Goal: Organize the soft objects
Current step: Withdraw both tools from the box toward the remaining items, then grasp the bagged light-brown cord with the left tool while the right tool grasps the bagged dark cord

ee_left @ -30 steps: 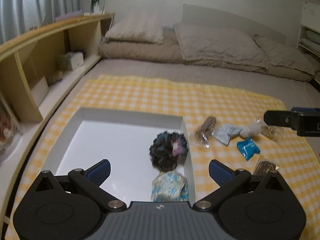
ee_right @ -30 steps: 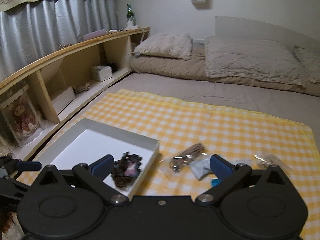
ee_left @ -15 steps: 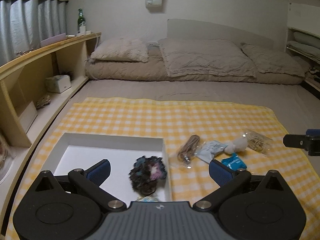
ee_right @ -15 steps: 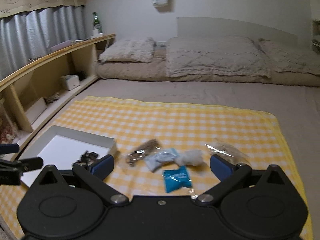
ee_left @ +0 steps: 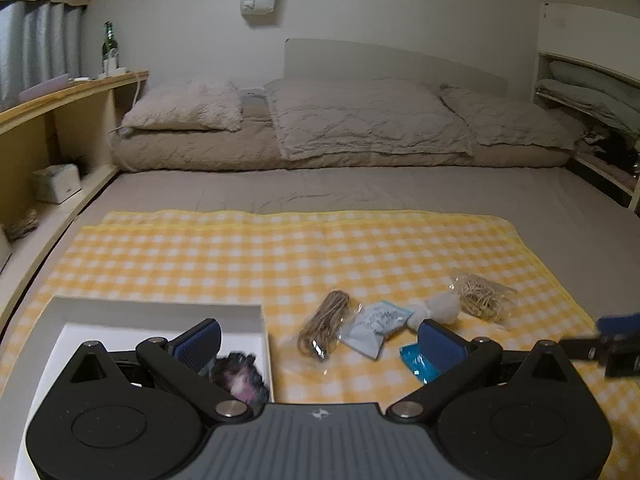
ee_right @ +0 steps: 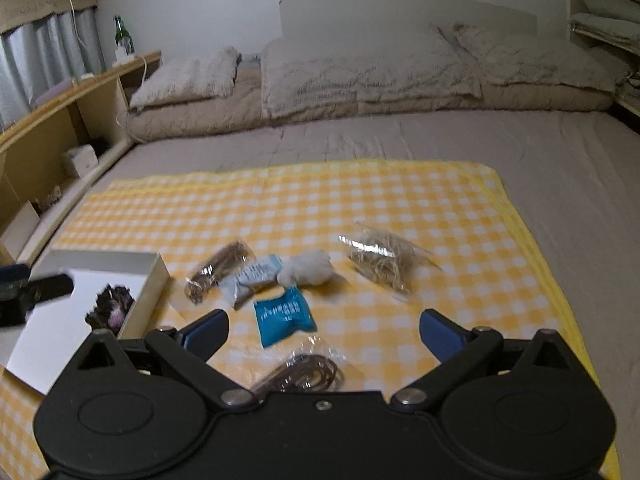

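A white box (ee_left: 160, 312) (ee_right: 152, 270) sits on the yellow checked cloth (ee_left: 280, 248) at the left, with a dark-haired doll (ee_left: 240, 376) (ee_right: 110, 306) in it. To its right lie a twine bundle (ee_left: 324, 322) (ee_right: 218, 266), a pale packet (ee_left: 376, 328) (ee_right: 250, 280), a white cotton ball (ee_left: 440, 308) (ee_right: 308, 268), a blue packet (ee_left: 416, 364) (ee_right: 282, 316), a bag of rubber bands (ee_left: 480, 296) (ee_right: 380, 260) and a bag of brown bands (ee_right: 304, 372). My left gripper (ee_left: 318, 344) is open above the box's right edge. My right gripper (ee_right: 322, 334) is open over the blue packet.
Beige pillows and a folded quilt (ee_left: 360, 120) lie at the head of the bed. A wooden shelf unit (ee_left: 48, 120) runs along the left side with a bottle (ee_left: 108, 46) and a tissue box (ee_left: 56, 182). More shelving (ee_left: 592, 112) stands at the right.
Both grippers have pulled back and lifted away from the box, both staying open. The doll stays in the box. The right gripper has swung right, over the loose packets.
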`<state>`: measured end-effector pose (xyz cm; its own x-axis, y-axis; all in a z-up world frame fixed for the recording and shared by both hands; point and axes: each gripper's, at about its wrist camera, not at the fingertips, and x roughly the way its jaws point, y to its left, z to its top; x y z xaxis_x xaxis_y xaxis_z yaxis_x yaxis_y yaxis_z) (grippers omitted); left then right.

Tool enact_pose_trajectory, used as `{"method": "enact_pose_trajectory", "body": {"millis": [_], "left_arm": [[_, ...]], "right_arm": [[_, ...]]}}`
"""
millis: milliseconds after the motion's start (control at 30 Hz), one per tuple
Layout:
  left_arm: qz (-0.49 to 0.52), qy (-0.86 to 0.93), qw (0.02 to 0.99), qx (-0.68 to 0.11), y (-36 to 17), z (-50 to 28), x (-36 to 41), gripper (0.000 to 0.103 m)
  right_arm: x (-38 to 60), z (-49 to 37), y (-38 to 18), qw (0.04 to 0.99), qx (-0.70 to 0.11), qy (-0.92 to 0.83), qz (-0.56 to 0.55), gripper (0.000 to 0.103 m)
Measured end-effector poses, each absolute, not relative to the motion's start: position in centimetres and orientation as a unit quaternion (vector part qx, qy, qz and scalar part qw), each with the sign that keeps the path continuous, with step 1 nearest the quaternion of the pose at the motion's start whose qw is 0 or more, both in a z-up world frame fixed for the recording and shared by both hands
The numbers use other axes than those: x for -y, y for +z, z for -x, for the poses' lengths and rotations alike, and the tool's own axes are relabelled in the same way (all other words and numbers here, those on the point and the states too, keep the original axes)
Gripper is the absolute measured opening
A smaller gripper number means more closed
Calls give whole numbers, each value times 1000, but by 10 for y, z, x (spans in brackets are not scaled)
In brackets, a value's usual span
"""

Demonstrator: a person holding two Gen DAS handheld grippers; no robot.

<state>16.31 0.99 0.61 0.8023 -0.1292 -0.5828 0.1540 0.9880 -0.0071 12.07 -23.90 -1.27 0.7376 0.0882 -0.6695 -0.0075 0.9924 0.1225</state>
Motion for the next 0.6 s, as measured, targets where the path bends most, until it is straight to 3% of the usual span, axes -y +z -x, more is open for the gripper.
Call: {"method": "enact_pose_trajectory", "body": {"millis": [33, 100, 200, 600], "left_arm": [[-20, -76, 949, -304, 5, -168, -9, 103], [-13, -81, 950, -300, 4, -177, -8, 103], [3, -94, 952, -292, 3, -190, -4, 103], [-67, -147, 931, -327, -43, -250, 29, 84]], "right_arm": [[238, -122, -16, 928, -366, 31, -53, 88], [233, -128, -25, 922, -381, 55, -40, 64], [221, -136, -38, 915, -393, 93, -7, 49], [167, -157, -104, 854, -449, 219, 141, 41]]}}
